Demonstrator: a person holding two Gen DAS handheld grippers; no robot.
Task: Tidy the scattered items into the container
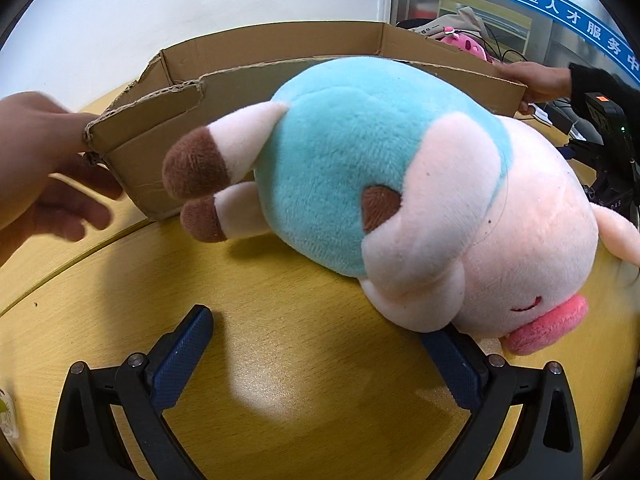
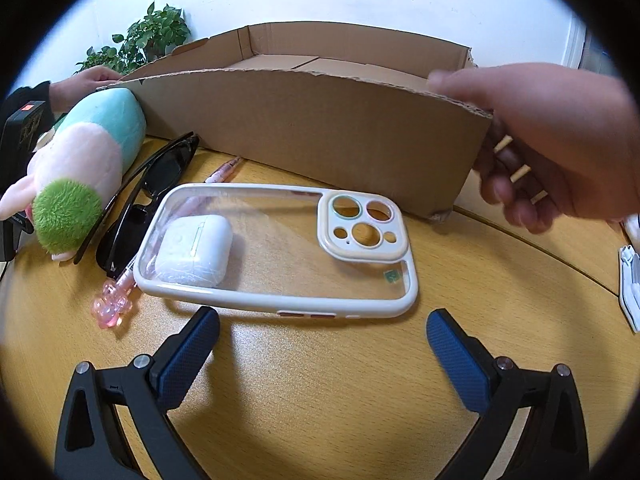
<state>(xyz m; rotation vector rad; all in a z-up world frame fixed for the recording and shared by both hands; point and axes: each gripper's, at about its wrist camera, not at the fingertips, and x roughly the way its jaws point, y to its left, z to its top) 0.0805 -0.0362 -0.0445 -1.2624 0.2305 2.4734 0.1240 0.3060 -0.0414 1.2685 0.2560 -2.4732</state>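
Observation:
A pink and teal plush pig [image 1: 384, 184] lies on the yellow table in front of the cardboard box [image 1: 168, 136]. My left gripper [image 1: 324, 328] is open, its right finger tucked under the pig's snout. In the right wrist view the open-topped cardboard box [image 2: 312, 132] stands behind a clear phone case [image 2: 280, 248], a white earbud case [image 2: 192, 252], black sunglasses [image 2: 148, 196], a pink pen [image 2: 116, 300] and the plush pig [image 2: 80, 176]. My right gripper [image 2: 320, 328] is open just in front of the phone case, holding nothing.
A hand [image 1: 44, 168] grips the box's left corner and another hand [image 1: 536, 80] holds its far right corner. A potted plant [image 2: 140, 40] stands behind the box. White items [image 2: 630, 280] lie at the table's right edge. Dark equipment [image 1: 608, 152] sits right of the pig.

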